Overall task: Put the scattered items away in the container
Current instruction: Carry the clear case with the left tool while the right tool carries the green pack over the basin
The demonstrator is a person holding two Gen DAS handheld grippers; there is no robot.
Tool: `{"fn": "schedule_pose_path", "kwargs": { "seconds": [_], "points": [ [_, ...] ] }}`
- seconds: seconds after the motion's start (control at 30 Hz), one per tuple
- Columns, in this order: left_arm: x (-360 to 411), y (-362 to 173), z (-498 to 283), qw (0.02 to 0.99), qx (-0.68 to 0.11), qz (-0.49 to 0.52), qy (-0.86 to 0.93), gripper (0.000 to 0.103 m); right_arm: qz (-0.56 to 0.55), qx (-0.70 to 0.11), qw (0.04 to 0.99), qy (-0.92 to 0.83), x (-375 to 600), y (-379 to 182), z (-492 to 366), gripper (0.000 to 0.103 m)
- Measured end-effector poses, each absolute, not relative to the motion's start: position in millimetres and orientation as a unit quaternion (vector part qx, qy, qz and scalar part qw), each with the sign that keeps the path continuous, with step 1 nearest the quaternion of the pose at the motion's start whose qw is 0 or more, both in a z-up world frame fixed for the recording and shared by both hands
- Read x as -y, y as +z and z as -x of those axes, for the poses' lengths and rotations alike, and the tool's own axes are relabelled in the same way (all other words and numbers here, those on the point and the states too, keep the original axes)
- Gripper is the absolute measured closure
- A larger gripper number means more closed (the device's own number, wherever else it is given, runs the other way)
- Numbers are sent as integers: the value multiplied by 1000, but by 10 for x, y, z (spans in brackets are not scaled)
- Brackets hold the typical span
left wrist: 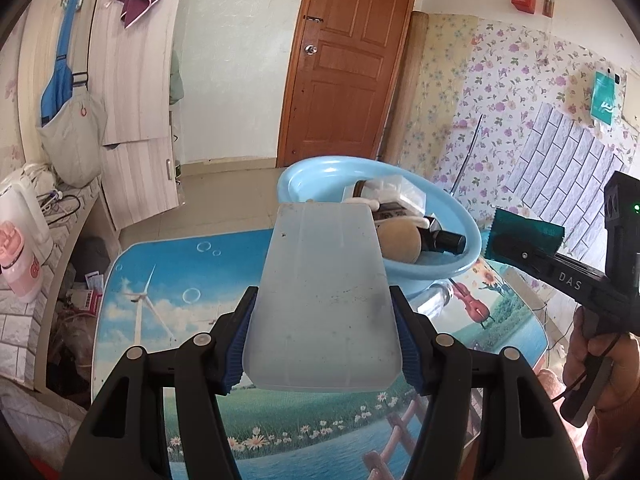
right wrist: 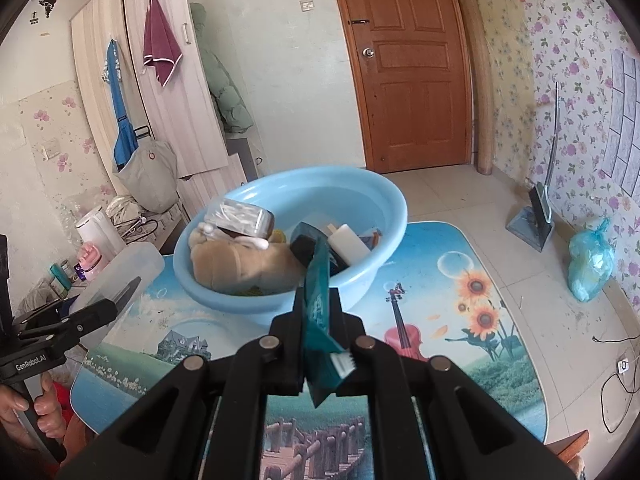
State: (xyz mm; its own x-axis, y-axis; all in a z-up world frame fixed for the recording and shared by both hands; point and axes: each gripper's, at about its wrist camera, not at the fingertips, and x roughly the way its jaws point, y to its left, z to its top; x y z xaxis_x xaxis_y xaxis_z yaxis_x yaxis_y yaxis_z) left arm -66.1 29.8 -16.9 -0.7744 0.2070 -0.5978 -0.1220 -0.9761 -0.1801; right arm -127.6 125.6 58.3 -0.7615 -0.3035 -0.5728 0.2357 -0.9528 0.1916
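Left wrist view: we hold the left tool clenched on a frosted plastic box, its blue-padded fingers pressing the box's two sides above the picture-printed counter. Beyond the box sits the light blue basin, already carrying a tan plush toy, a dark bottle and a clear case. At the right edge the right tool grips a teal packet just beside the basin's rim. Right wrist view: we see the right tool clamped on the teal packet, which stands on edge between the fingers, its far end reaching over the near rim of the basin. Inside lie the plush toy, a case of cotton swabs and a white tube. At the left, the left tool holds the frosted box over the counter, near the basin but apart from it.
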Motion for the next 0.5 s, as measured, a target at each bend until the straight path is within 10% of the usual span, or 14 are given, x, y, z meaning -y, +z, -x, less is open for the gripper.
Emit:
{"fn": "schedule_pose_path", "kwargs": {
  "seconds": [0.5],
  "points": [
    [-380, 71, 1293, 101, 51, 306, 945, 42, -331, 23, 145, -932, -987, 608, 1903, 95]
  ]
}}
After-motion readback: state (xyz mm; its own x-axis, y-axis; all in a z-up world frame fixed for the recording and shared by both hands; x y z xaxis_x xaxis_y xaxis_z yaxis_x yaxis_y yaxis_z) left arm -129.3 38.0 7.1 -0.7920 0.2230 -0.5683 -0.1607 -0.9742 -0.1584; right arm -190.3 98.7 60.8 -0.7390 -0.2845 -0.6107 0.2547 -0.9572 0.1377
